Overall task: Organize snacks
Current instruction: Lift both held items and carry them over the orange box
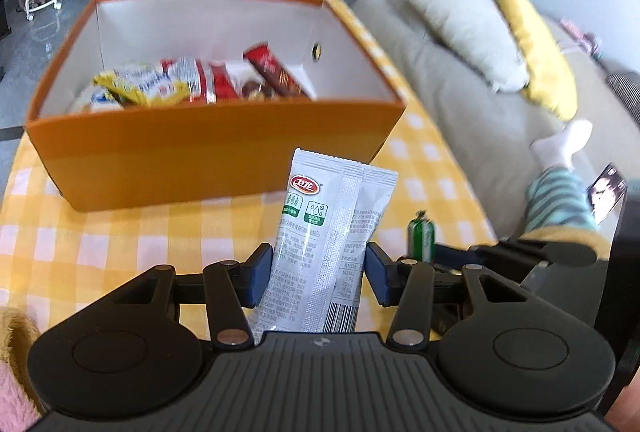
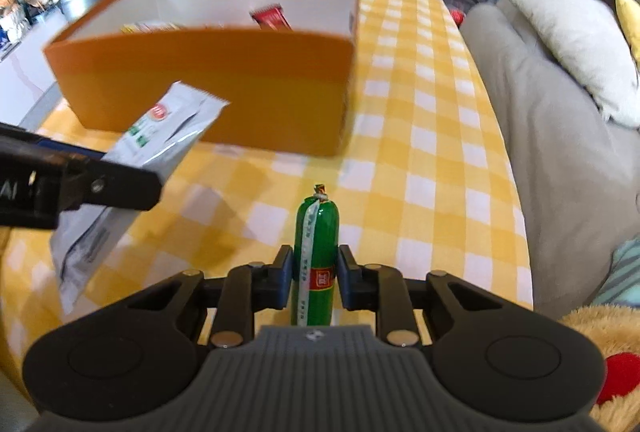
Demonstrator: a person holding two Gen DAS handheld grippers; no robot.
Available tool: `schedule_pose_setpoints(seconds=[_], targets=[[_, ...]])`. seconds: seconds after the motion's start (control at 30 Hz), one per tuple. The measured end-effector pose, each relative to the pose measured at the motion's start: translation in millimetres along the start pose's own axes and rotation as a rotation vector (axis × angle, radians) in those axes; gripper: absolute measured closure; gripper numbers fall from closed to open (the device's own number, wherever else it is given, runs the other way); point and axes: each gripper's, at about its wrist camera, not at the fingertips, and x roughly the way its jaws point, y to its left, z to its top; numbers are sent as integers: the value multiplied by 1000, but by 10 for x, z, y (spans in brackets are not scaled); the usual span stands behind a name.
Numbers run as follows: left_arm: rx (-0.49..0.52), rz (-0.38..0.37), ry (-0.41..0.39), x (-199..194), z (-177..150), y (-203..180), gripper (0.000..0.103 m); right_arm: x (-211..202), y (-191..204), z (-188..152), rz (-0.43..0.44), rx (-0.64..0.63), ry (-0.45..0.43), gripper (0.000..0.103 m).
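The left gripper [image 1: 316, 274] is clamped on a silver snack packet [image 1: 326, 232], lifted above the yellow checked tablecloth [image 1: 100, 240]; its long axis runs along the fingers, top seal aimed at the orange box [image 1: 200, 156] holding other snacks. The right gripper [image 2: 315, 278], jaws narrow, pinches a green sausage stick [image 2: 316, 252] lengthwise, clipped end pointing away toward the box.

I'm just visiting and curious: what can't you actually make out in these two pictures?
- Box contents: right view, the front wall hides nearly all.
- Packet bottom: left view, hidden behind the left gripper.
- Sausage label: right view, too small to read.
- Person on the sofa: left view, cut off by the edge.
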Motion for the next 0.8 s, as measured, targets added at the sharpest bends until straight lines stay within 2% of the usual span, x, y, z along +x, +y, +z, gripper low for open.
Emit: schedule_pose_setpoints(seconds=[0.23, 0.47, 0.8], targets=[[-25, -22, -118, -393, 166, 36, 47, -427, 112, 118, 12, 11, -108, 83], [-33, -5, -205, -675, 427, 165, 46, -784, 170, 362, 17, -6, -213, 83], [6, 61, -247, -774, 816, 286, 46, -899, 256, 860, 58, -57, -287, 83]])
